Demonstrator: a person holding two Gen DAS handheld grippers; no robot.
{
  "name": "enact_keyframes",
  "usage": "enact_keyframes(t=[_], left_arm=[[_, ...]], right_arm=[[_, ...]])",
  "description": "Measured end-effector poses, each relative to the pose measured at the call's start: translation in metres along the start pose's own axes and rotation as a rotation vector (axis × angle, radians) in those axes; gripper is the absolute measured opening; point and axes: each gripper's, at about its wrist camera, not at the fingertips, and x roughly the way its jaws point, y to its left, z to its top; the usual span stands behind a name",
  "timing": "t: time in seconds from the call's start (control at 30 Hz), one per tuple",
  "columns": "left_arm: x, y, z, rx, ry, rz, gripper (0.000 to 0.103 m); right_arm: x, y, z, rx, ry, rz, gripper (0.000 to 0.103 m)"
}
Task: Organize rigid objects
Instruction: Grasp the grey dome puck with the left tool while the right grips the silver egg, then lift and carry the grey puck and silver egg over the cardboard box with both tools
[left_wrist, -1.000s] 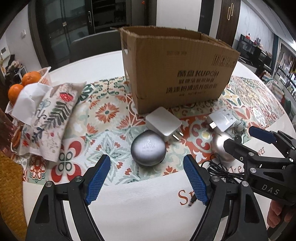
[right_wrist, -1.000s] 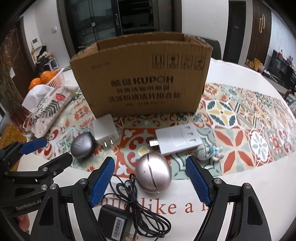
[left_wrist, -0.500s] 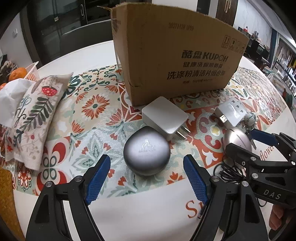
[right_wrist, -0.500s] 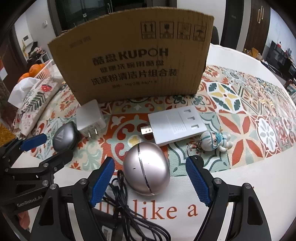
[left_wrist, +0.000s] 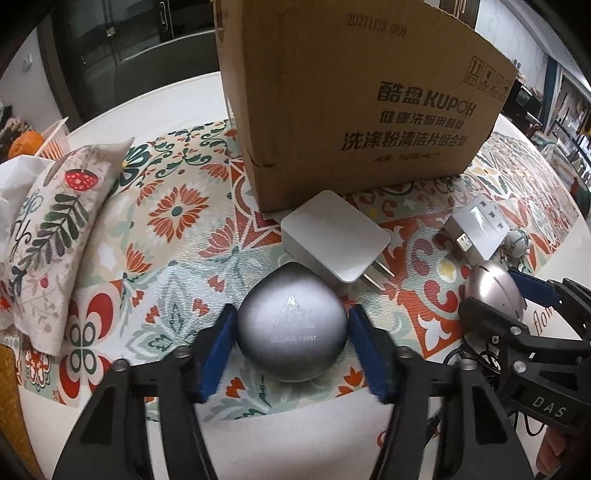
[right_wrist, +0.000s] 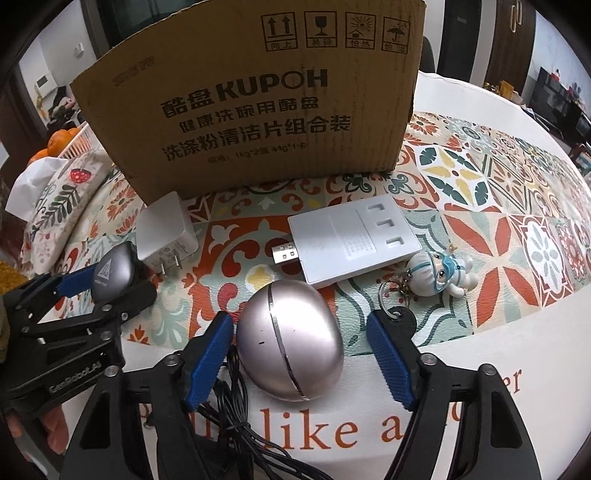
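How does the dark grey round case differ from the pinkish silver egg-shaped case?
The dark grey round case is matte with a printed logo; the pinkish silver egg-shaped case is glossy with a seam line around it. The grey case sits on the patterned mat between the left gripper fingers, which look closed against it; the silver one lies at the mat's edge with gaps to the right gripper fingers. Both are smooth and rounded.

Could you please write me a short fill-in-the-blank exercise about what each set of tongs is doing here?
1. The left tongs straddle the dark grey ___ case.
2. The right tongs flank the egg-shaped ___ case.
3. Behind both stands a brown ___ box.

Missing words: rounded; silver; cardboard
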Motion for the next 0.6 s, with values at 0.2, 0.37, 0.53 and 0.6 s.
enact_keyframes(t=[0.2,0.37,0.53,0.6], left_arm=[[-0.004,0.0,-0.004,-0.017,0.003,-0.003,0.055],[-0.01,-0.001,-0.009,-0.041,-0.001,-0.015,0.055],[-0.026,-0.005,-0.012,-0.062,-0.032,-0.019,0.055],[-0.032,-0.005,-0.012,-0.071,-0.046,-0.02,0.055]], right_arm=[[0.0,0.001,-0.002,-0.005,-0.001,0.007,0.057],[-0.005,-0.003,-0.005,-0.006,-0.01,0.017,0.057],[-0.019,-0.005,-0.005,-0.02,-0.051,0.022,0.057],[-0.025,-0.006,-0.004,-0.02,-0.064,0.026,0.057]])
